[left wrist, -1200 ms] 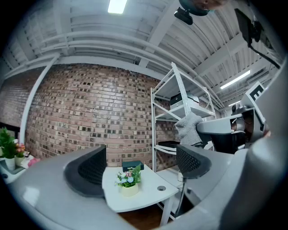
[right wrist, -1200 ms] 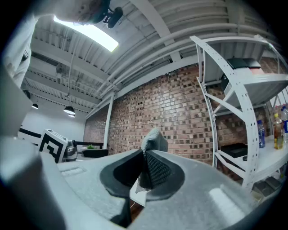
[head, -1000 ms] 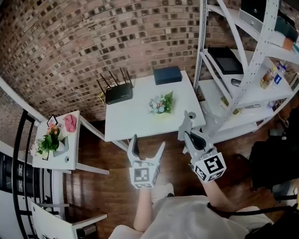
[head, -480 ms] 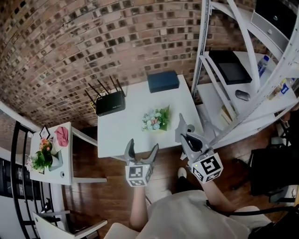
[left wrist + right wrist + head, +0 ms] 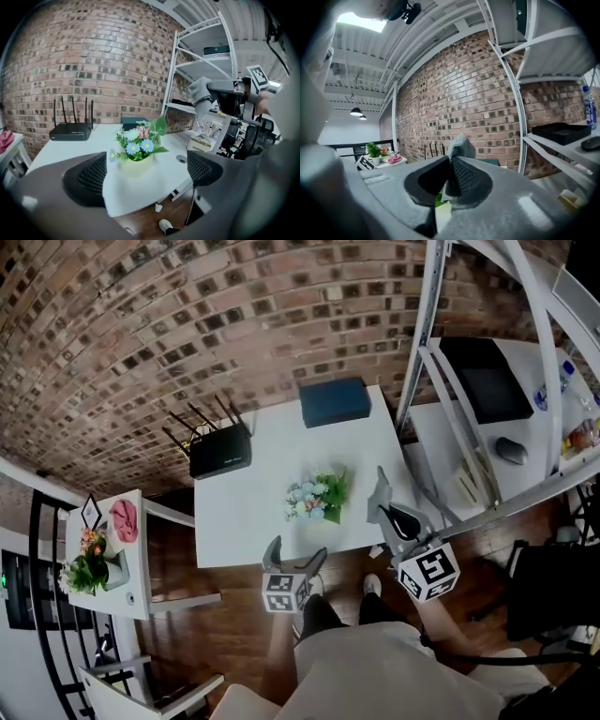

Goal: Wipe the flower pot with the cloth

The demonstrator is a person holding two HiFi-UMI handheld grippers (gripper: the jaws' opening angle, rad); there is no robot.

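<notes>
A small pale flower pot [image 5: 317, 505] of blue and pink artificial flowers stands near the front edge of the white table [image 5: 253, 493]. My left gripper [image 5: 295, 555] hovers at that front edge, just below the pot. Its jaws are opening and nothing is between the pads. In the left gripper view the flower pot [image 5: 136, 163] stands a short way ahead of my left gripper [image 5: 147, 173]. My right gripper [image 5: 386, 510] is to the right of the pot, shut on a grey cloth [image 5: 381, 489]. The right gripper view shows the cloth [image 5: 461, 146] pinched in my right gripper [image 5: 450, 176].
A black router [image 5: 220, 451] and a dark blue box [image 5: 335, 401] sit at the table's back by the brick wall. A white shelving rack [image 5: 487, 427] stands close on the right. A small side table [image 5: 136, 568] with a potted plant and a pink item is at the left.
The left gripper has sunk toward the table's front edge and its jaws have spread wider. The right gripper, still holding the cloth, has shifted along the table's right side near the pot.
</notes>
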